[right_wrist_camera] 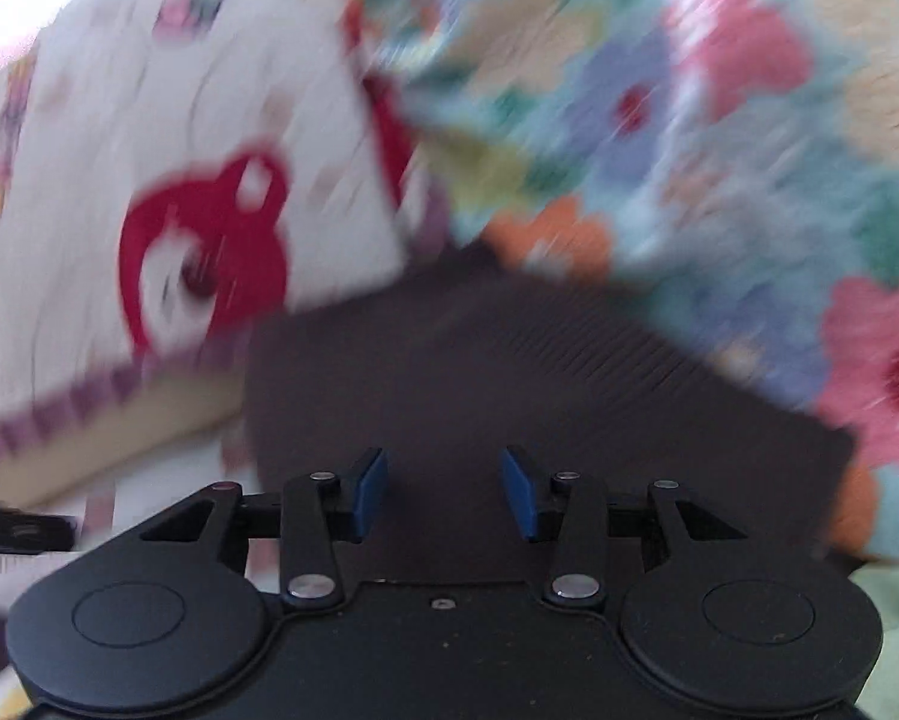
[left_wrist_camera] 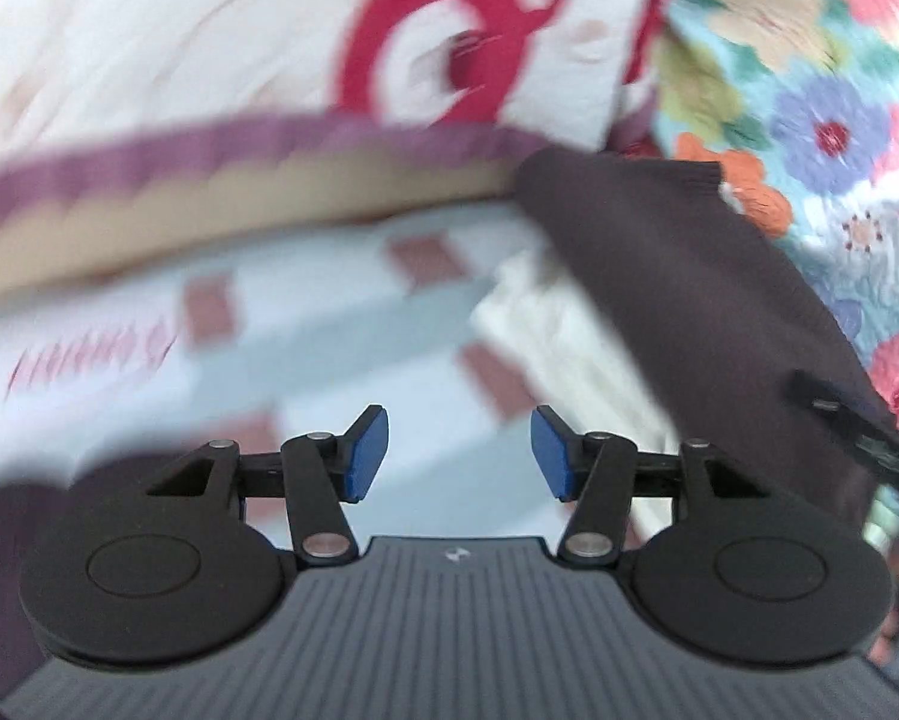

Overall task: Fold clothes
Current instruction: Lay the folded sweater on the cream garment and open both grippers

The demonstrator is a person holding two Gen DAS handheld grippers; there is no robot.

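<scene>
Both my tongs gape empty: left gripper [left_wrist_camera: 459,455] over the pale checked sheet [left_wrist_camera: 353,324], right gripper [right_wrist_camera: 443,493] above the dark brown ribbed knit garment [right_wrist_camera: 479,372], which lies by the floral quilt [right_wrist_camera: 719,120]. Rushing, I might snag bedding too.

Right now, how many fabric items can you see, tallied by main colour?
Dark brown: 1, the ribbed knit garment
White: 1, the cloth with a red bear print
Multicolour: 1, the floral quilted cover
Pale checked: 1, the sheet with reddish squares
Total: 4. Both views are blurred, so there may be more.
</scene>
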